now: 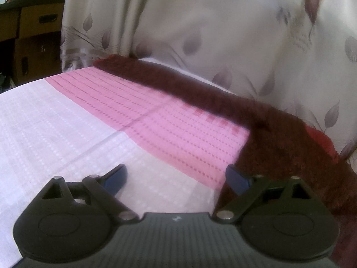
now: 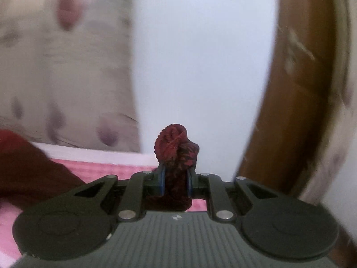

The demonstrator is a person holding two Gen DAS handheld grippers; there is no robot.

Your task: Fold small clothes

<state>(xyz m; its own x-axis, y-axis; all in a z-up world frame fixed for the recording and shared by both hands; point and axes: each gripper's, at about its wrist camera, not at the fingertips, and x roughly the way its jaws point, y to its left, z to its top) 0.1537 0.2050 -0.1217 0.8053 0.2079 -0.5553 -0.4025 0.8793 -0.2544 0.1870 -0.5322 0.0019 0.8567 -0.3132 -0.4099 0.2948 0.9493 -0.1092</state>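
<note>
A dark red fuzzy knit garment (image 1: 223, 93) lies stretched along the far and right edge of the table, over a pink and white cloth (image 1: 138, 111). My left gripper (image 1: 176, 178) is open and empty, low over the cloth, its right finger close beside the garment's near end. My right gripper (image 2: 175, 183) is shut on a bunched end of the dark red garment (image 2: 175, 149), which sticks up between the pads. More of the garment (image 2: 29, 169) lies at the left of the right wrist view.
A pale curtain with leaf print (image 1: 223, 26) hangs right behind the table. Brown drawers (image 1: 33, 29) stand at the far left. A brown wooden frame (image 2: 296, 89) and a white wall (image 2: 200, 67) show past the right gripper.
</note>
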